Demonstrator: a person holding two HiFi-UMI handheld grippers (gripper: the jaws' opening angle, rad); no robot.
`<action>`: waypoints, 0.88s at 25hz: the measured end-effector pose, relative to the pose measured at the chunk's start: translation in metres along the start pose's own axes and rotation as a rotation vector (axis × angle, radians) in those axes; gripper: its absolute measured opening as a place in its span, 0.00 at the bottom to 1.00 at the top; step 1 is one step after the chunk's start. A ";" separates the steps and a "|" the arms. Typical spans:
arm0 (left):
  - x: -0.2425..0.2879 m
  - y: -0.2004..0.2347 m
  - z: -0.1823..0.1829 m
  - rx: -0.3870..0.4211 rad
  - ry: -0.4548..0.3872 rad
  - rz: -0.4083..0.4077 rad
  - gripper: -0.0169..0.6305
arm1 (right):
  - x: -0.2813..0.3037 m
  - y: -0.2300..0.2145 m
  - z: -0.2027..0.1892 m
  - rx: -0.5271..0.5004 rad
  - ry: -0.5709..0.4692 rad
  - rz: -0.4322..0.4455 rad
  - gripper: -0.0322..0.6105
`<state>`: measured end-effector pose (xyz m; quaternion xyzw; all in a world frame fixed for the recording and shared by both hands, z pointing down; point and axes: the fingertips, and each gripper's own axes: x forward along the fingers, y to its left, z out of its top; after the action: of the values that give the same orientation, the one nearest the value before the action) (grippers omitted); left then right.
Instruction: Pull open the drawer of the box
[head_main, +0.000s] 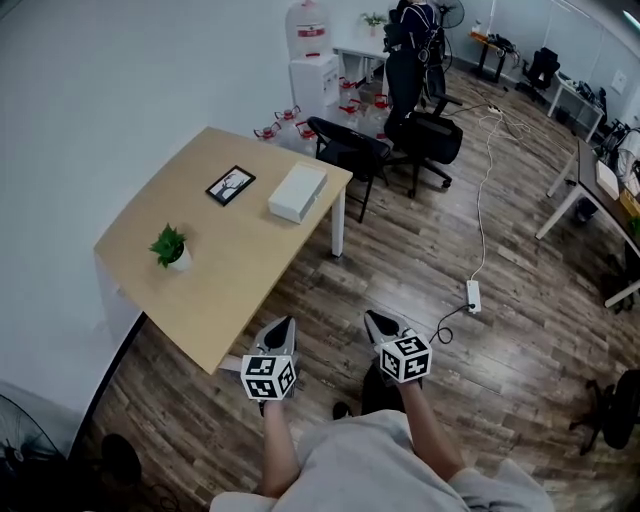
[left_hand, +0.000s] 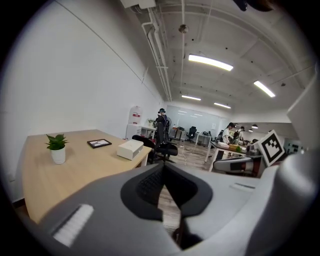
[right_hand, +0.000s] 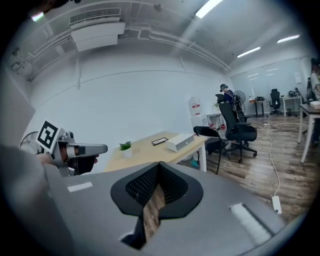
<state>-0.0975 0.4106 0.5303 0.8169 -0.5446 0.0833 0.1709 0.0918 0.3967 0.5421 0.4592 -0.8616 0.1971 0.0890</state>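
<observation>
Head view: we see the flat white rectangular box (head_main: 297, 192) near the far corner of the light wooden table (head_main: 215, 285), well apart from the grey left gripper (head_main: 287, 324) and grey right gripper (head_main: 373, 318), both held over the floor. Left gripper view: its 2 jaws are pressed together on nothing, with the box far ahead on the tabletop. Right gripper view: its 2 jaws are likewise together and empty, the box distant at the table's end.

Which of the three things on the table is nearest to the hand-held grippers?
The potted plant; the picture frame and white box lie farther away.
</observation>
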 end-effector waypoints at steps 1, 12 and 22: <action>0.001 0.002 0.001 -0.006 -0.003 0.001 0.11 | 0.001 0.002 0.001 0.002 -0.006 0.007 0.05; 0.039 0.038 0.017 -0.033 -0.034 0.030 0.11 | 0.050 -0.024 0.013 0.030 -0.026 0.006 0.05; 0.122 0.084 0.072 -0.051 -0.023 0.085 0.11 | 0.134 -0.070 0.066 0.014 -0.007 0.033 0.05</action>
<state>-0.1302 0.2493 0.5192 0.7892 -0.5828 0.0673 0.1816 0.0762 0.2324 0.5454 0.4461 -0.8681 0.2028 0.0795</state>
